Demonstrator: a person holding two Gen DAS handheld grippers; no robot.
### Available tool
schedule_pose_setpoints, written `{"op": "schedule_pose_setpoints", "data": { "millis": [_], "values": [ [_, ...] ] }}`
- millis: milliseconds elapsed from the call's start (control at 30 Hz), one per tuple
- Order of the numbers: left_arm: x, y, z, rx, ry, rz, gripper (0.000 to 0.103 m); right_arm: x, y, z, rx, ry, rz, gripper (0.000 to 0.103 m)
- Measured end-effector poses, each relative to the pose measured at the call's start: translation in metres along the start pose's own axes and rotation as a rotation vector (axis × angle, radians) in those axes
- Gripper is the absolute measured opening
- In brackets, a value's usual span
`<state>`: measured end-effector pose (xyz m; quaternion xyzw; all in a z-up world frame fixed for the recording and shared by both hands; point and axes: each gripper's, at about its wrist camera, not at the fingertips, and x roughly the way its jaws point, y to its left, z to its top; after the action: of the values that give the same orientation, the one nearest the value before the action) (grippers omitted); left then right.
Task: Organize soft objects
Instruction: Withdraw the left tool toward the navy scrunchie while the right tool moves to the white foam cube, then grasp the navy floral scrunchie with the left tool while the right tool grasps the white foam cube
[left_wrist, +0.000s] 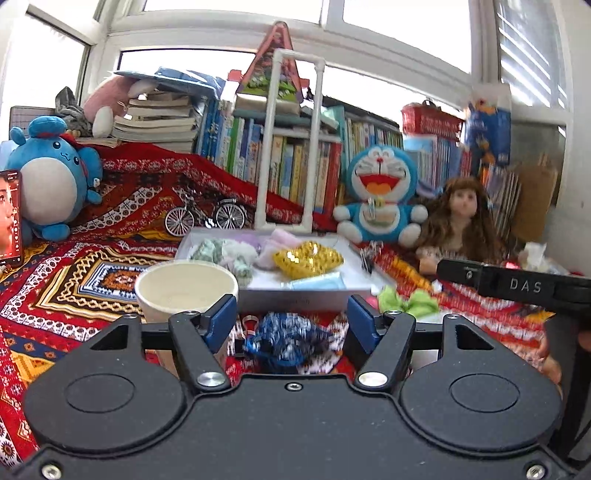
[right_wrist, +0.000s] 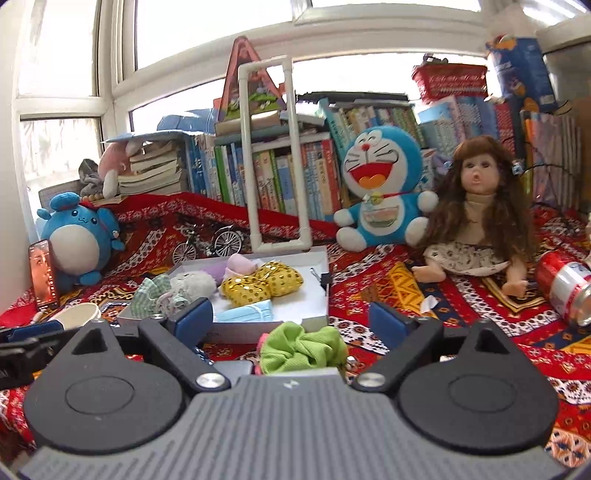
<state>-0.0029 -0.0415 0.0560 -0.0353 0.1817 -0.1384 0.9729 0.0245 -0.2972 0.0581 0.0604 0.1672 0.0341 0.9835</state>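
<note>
Blue-white scrunchie (left_wrist: 288, 338) lies on patterned cloth (left_wrist: 92, 277) between spread jaws of left gripper (left_wrist: 291, 319), untouched; green scrunchie (right_wrist: 303, 349) likewise under released right gripper (right_wrist: 291, 319). White tray (right_wrist: 317, 295) just beyond, holding gold sequin bow (right_wrist: 264, 282), likely destination for both

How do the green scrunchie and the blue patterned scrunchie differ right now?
The green scrunchie is plain lime fabric; the blue patterned scrunchie is dark blue with white print. The green scrunchie lies between the open fingers of the right gripper, the blue one between those of the left gripper. Shared: both lie on the red patterned cloth, outside the white tray, ungripped.
</note>
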Motion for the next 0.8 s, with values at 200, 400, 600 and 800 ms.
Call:
{"op": "schedule_pose_setpoints", "data": {
  "millis": [200,400,600,800],
  "values": [
    [0.017,-0.015,-0.021,0.063,0.015,0.040,0.052,-0.010,0.005,-0.022,-0.030,-0.027,-0.036,0.078],
    [0.040,-0.026,-0.036,0.092,0.012,0.100,0.041,-0.013,-0.005,-0.036,0.031,0.000,-0.041,0.064],
    [0.055,-0.029,-0.045,0.091,0.009,0.161,0.039,-0.013,-0.011,-0.050,0.058,0.035,-0.028,0.060],
    [0.067,-0.026,-0.048,0.059,0.031,0.184,0.039,-0.012,-0.008,-0.056,0.050,0.031,-0.007,0.062]
  ]
}}
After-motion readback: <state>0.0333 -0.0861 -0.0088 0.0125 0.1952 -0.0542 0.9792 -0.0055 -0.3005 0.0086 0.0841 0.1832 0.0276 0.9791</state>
